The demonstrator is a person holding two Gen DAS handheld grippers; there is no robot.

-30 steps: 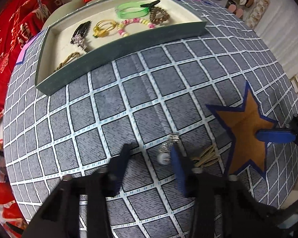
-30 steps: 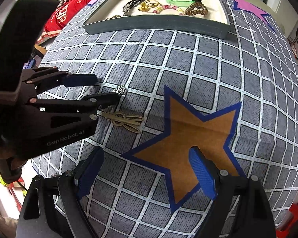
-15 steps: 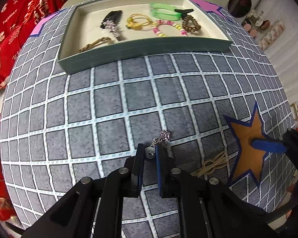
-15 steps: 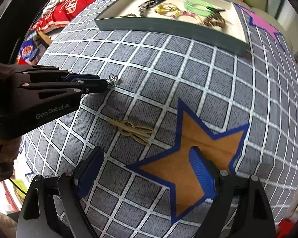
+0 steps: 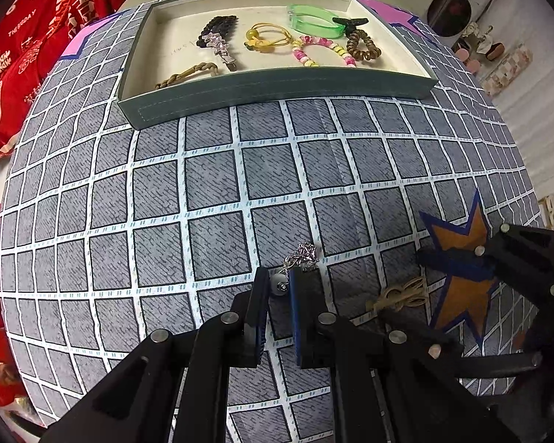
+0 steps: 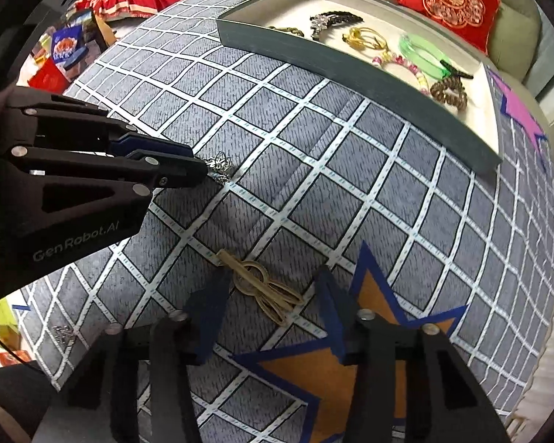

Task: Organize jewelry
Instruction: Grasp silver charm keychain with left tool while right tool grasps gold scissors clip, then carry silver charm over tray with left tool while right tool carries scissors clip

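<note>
My left gripper is shut on a silver earring, its pearl bead pinched between the pads just above the checked cloth. From the right wrist view, that left gripper reaches in from the left with the earring at its tip. A gold looped hair tie lies on the cloth between the fingers of my right gripper. Those jaws are closing and the right pad stands clear of the tie. From the left wrist view the hair tie lies beside the orange star.
A grey-green tray, whose rim also shows in the right wrist view, stands at the far side with several hair clips, ties and bracelets. A second small silver piece lies near the cloth's left edge. Red cushions lie beyond the table.
The left gripper closed on the silver earring. The right gripper slid over the gold hair tie, rolled, and its jaws narrowed around it.
</note>
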